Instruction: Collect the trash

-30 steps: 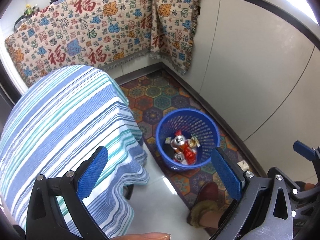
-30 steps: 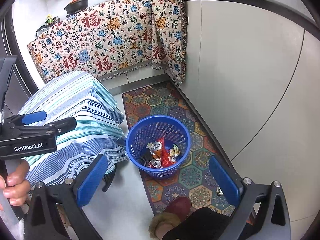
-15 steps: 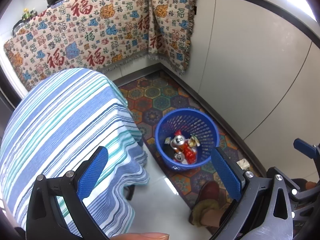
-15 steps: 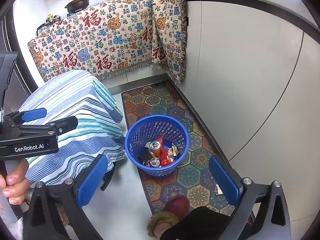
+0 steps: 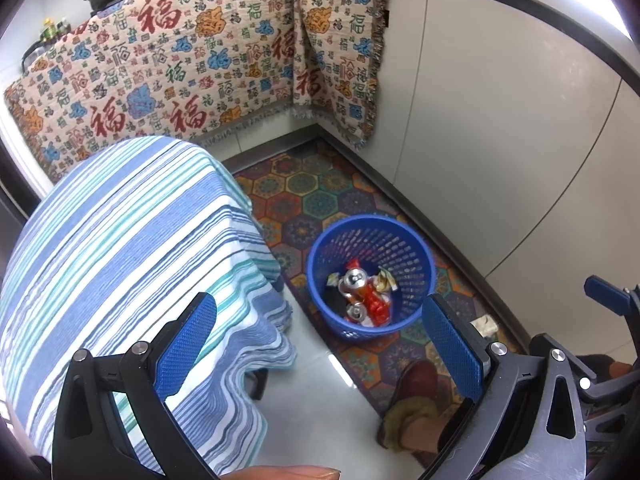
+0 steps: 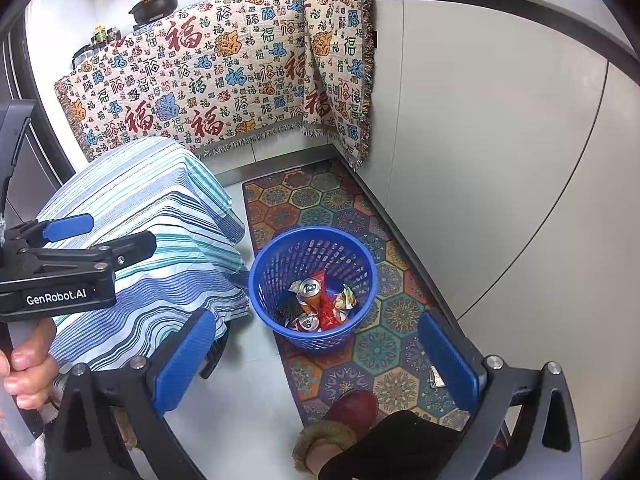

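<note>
Little has changed: both the left gripper (image 5: 320, 344) and right gripper (image 6: 316, 344), jaws apart and empty, keep hovering over the blue basket (image 6: 264, 272) holding cans; one scrap (image 6: 435, 376) remains at the rug's right edge.

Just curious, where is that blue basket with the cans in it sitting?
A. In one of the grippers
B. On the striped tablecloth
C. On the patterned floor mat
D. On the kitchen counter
C: the blue basket stands on the floor, on the hexagon-patterned mat, beside the striped tablecloth rather than on it.
</note>
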A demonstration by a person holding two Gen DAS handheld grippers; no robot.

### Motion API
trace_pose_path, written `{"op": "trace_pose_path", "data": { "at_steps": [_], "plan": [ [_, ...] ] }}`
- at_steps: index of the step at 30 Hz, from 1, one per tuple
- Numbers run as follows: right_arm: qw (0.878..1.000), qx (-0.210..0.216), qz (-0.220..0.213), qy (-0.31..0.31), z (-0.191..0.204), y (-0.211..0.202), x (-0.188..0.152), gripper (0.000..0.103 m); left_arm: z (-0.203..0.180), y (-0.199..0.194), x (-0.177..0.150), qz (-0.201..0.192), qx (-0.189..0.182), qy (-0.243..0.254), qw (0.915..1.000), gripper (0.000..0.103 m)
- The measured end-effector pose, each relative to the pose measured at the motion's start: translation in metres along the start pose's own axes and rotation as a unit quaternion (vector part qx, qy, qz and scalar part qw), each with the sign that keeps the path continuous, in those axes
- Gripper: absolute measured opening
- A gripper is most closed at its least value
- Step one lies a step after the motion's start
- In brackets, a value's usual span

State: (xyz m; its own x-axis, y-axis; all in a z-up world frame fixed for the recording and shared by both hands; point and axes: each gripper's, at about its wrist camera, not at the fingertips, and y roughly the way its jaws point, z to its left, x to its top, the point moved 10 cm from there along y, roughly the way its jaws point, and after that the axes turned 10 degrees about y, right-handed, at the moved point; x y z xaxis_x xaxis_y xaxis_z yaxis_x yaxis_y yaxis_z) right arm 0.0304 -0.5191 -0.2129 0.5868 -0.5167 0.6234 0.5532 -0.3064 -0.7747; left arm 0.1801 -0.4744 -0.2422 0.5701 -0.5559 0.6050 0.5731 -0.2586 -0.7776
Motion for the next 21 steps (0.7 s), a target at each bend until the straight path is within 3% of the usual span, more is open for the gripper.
{"op": "trace_pose_path", "data": {
  "at_steps": [21],
  "plan": [
    [1.000,-0.006,0.007,0.000,-0.0024,0.0040,-0.0025,0.103,0.0006,0.0035,-0.0049,0.005,-0.005,0.005,1.0000,0.102]
  ]
}}
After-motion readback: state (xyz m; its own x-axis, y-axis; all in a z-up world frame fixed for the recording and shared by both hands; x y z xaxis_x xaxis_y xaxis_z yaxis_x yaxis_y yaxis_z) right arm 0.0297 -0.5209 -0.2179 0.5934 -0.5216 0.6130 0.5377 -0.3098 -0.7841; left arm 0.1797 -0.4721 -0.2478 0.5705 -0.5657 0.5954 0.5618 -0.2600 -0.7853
